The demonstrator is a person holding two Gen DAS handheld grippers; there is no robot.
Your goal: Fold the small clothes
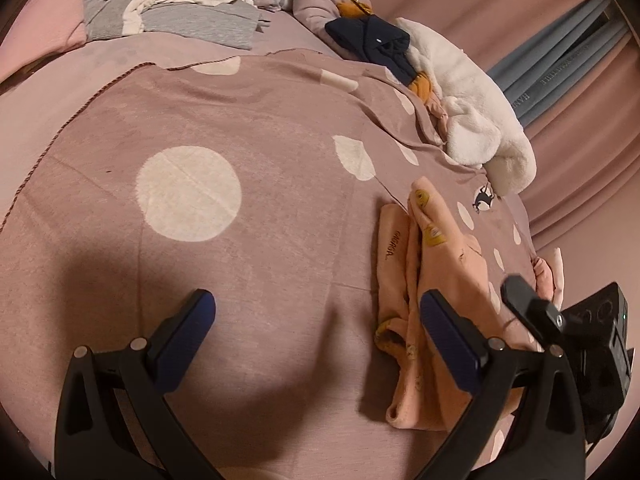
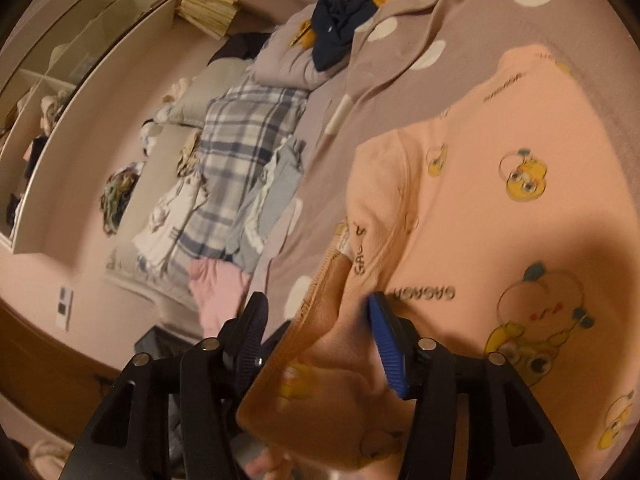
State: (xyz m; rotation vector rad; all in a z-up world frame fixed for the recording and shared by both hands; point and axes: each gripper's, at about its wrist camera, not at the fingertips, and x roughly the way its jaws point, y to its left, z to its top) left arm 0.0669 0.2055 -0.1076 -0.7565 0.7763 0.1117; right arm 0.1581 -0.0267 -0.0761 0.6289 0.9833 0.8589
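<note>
Right tool [image 2: 320, 328] straddles peach garment [image 2: 480, 200] edge; left tool [image 1: 316, 320] beside.

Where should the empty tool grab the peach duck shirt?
The left tool is best taking the peach shirt by its loose near hem corner, coming from the left. That edge curls up off the blanket, clear of the right tool.
</note>
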